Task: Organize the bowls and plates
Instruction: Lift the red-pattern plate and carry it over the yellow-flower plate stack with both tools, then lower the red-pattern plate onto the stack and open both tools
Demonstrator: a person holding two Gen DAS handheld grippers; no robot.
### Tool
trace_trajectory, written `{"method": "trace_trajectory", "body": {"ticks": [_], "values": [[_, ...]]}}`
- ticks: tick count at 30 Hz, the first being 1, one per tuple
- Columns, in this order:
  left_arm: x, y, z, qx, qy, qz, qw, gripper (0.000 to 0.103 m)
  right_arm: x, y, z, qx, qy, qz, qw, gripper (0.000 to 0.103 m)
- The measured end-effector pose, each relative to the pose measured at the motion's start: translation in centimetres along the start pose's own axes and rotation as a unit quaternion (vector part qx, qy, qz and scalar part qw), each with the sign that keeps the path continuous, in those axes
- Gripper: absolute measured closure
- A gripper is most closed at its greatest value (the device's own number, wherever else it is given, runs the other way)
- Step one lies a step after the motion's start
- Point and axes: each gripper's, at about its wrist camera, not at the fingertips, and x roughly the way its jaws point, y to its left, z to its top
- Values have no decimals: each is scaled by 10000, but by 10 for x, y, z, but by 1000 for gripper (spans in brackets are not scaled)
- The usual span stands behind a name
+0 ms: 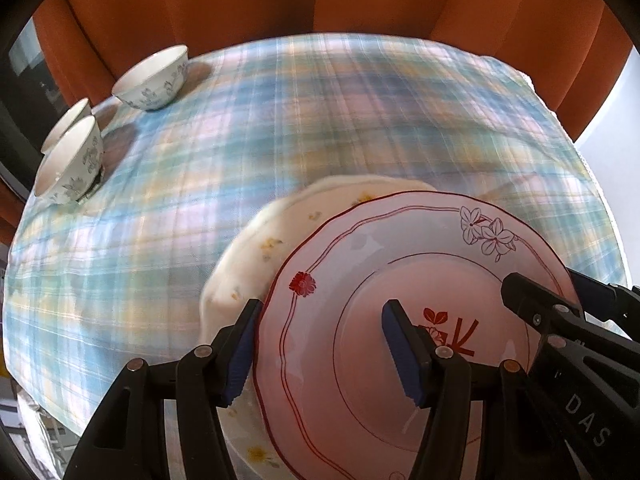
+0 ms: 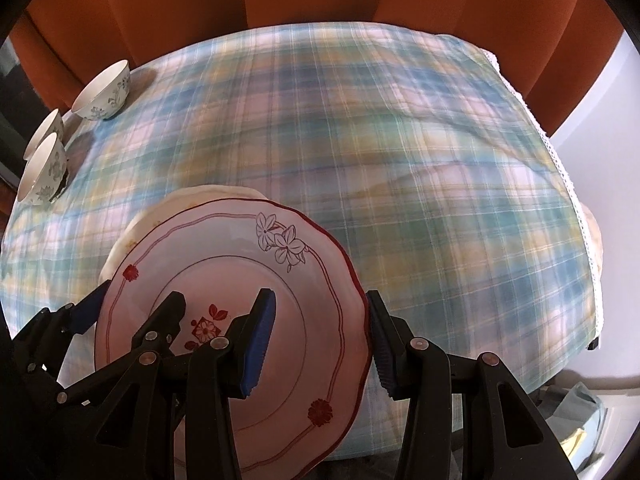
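Two grippers are holding the red-rimmed plate (image 1: 400,280) face-up, tilted, low in frame over a cream plate (image 1: 248,264): left gripper (image 1: 320,350) clamping its left rim, right gripper (image 2: 316,344) its right. Three bowls (image 1: 154,78) are sitting upper left.

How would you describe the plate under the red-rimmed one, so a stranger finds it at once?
On the plaid tablecloth, look near the front edge, where both grippers hold a red-rimmed plate. Directly beneath it lies a cream plate. Unlike its neighbour, it has small yellow flecks and no red line.
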Motion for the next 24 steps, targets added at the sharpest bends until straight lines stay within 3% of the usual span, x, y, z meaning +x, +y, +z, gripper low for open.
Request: {"method": "trace_trajectory", "body": {"ticks": [11,14,16,19,24], "values": [[1,1,-3,-153,42,21,9999,41,3,-13,-7,134,12,402,9991,54],[0,-1,-4,-145,51,60,9999,41,-3,-16,-8,130,-82,65,9999,54],[0,-1,-4,-149,56,69,9998,41,-8,-21,-9,158,-171,138,9996,55],[0,-2,-4,-126,67,99,9998,41,-5,-20,-10,81,-101,309,9994,70],[-6,0,-7,-109,-1,161,9998,41,0,-18,-10,33,21,341,9994,72]]}}
